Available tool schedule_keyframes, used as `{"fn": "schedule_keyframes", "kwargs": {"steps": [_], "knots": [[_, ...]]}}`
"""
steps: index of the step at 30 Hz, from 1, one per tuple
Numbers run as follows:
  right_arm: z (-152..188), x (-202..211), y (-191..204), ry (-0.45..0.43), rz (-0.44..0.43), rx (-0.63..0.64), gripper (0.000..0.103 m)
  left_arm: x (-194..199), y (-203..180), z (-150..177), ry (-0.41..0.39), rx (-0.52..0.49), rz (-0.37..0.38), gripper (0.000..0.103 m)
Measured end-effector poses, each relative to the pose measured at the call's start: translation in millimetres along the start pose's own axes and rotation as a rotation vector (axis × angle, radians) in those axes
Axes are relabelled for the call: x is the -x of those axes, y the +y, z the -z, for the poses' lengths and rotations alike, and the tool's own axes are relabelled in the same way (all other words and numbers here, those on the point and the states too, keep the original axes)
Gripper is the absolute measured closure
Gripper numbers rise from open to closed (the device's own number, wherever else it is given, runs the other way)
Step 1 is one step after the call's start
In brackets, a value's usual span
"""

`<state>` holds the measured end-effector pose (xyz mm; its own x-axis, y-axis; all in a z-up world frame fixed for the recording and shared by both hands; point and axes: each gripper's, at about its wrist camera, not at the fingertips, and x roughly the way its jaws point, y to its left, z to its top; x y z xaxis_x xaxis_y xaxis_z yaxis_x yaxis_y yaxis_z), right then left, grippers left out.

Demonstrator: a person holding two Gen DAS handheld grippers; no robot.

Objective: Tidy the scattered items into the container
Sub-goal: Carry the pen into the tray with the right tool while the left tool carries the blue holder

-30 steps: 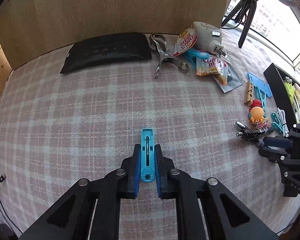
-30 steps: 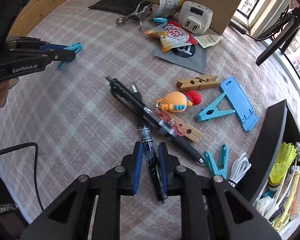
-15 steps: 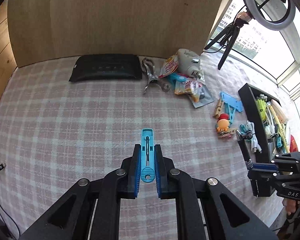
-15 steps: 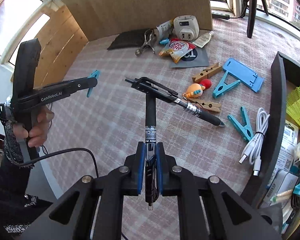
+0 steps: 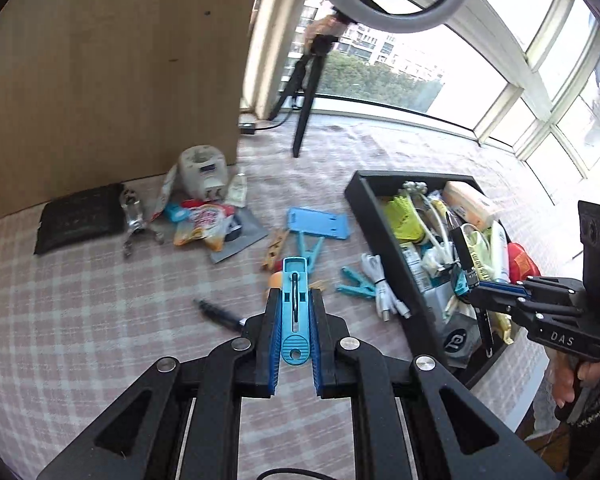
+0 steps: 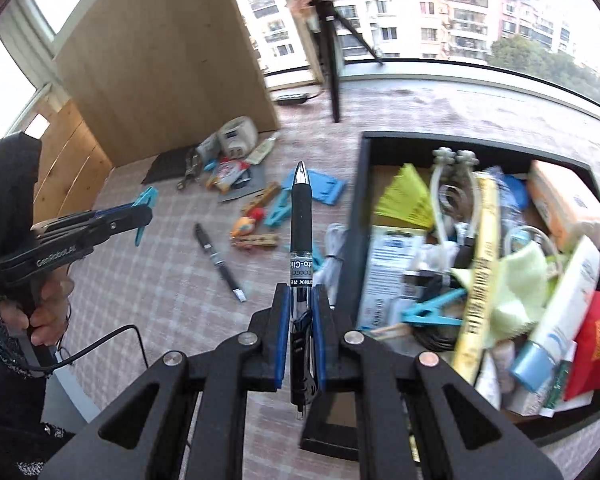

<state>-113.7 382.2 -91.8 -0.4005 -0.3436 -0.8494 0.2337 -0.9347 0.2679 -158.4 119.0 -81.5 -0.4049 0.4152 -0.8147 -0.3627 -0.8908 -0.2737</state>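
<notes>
My left gripper is shut on a blue clothes peg and hangs above the checked cloth, left of the black container. From the right wrist view, the same peg sticks out of that gripper at the left. My right gripper is shut on a black pen whose tip points away from me, and it hovers at the container's near left wall. In the left wrist view the pen stands over the full container, held by the right gripper.
On the cloth lie a second black pen, a blue phone stand, a white cable, a teal peg, wooden pegs, sachets, a white adapter and a black pouch. A tripod stands behind.
Both grippers rose and swung right toward the container. The right one lifted its pen off the cloth and rolled; a second pen stayed on the cloth. Both grips held.
</notes>
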Motion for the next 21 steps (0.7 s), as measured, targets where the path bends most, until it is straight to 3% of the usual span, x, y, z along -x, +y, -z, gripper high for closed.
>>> {"fn": "schedule_keyframes", "kwargs": {"steps": [6,10,12,13,15,16,18,21], "knots": [[-2.9,34.2,-76.5,-0.045,0.168,-0.115,0.092,-33.9,-75.9,-29.9,0.011,-0.09,0.086,0.092],[-2.8,45.8,-106.7,-0.058,0.246,-0.159,0.092,-47.3,-117.5,-39.0,0.007,-0.148,0.108,0.092],[-0.5,47.2,-116.1,-0.059,0.273,-0.167,0.092,-52.4,-133.7,-41.1,0.014,-0.162,0.152,0.09],[0.7,47.3,-118.5,-0.059,0.286,-0.164,0.091,-55.7,-140.3,-41.3,0.027,-0.172,0.173,0.07],[1.8,46.7,-121.2,-0.055,0.329,-0.18,0.073,-60.3,-147.2,-41.0,0.032,-0.179,0.151,0.035],[2.7,48.8,-121.1,-0.073,0.337,-0.193,0.06,-58.6,-147.0,-40.0,0.011,-0.181,0.134,0.04],[2.9,54.2,-116.9,-0.112,0.304,-0.191,0.06,-56.7,-141.8,-39.0,0.001,-0.181,0.091,0.047],[-1.0,53.9,-102.6,-0.122,0.255,-0.154,0.06,-55.0,-114.3,-38.1,0.014,-0.126,0.051,0.048]]}}
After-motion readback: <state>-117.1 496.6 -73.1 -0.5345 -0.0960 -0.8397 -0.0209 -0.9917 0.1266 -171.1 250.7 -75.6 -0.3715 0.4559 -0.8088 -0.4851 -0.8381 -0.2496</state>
